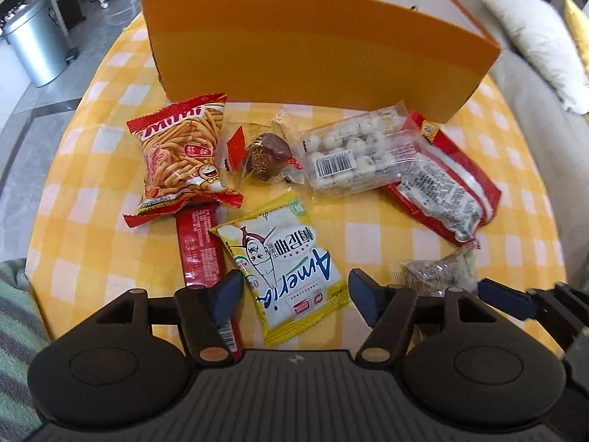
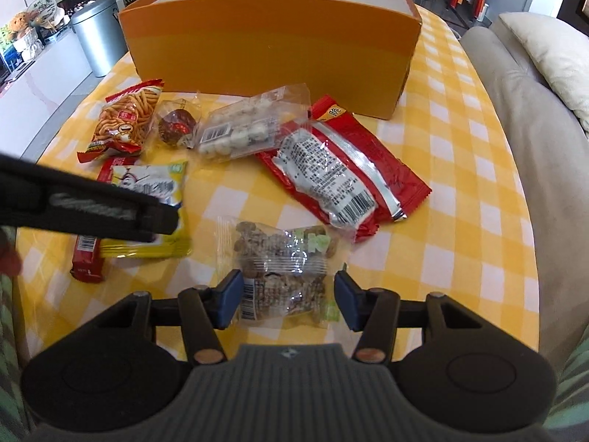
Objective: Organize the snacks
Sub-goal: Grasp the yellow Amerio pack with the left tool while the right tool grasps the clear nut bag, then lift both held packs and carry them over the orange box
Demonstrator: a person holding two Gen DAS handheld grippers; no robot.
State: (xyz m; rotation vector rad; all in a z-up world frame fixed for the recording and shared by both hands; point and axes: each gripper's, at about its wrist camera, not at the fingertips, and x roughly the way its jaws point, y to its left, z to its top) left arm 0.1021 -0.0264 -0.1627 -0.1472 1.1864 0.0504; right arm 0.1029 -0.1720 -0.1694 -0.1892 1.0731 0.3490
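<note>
My left gripper [image 1: 294,298] hangs open over a yellow-and-white snack packet [image 1: 291,269] that lies flat between its fingers, with a red bar [image 1: 200,250] tucked under the packet's left side. My right gripper [image 2: 289,300] is open around a clear packet of nuts [image 2: 283,258], its blue pads close beside the packet's two edges. Farther back lie a red bag of noodle sticks [image 1: 180,154], a wrapped chocolate ball [image 1: 265,158], a clear pack of white balls [image 1: 353,151] and a long red packet [image 1: 449,188]. Behind them stands an open orange box [image 1: 313,62].
Everything rests on a round table with a yellow checked cloth [image 1: 92,221]. A metal bin [image 1: 35,40] stands on the floor at the back left. A beige sofa with a cushion [image 2: 515,110] runs along the table's right side.
</note>
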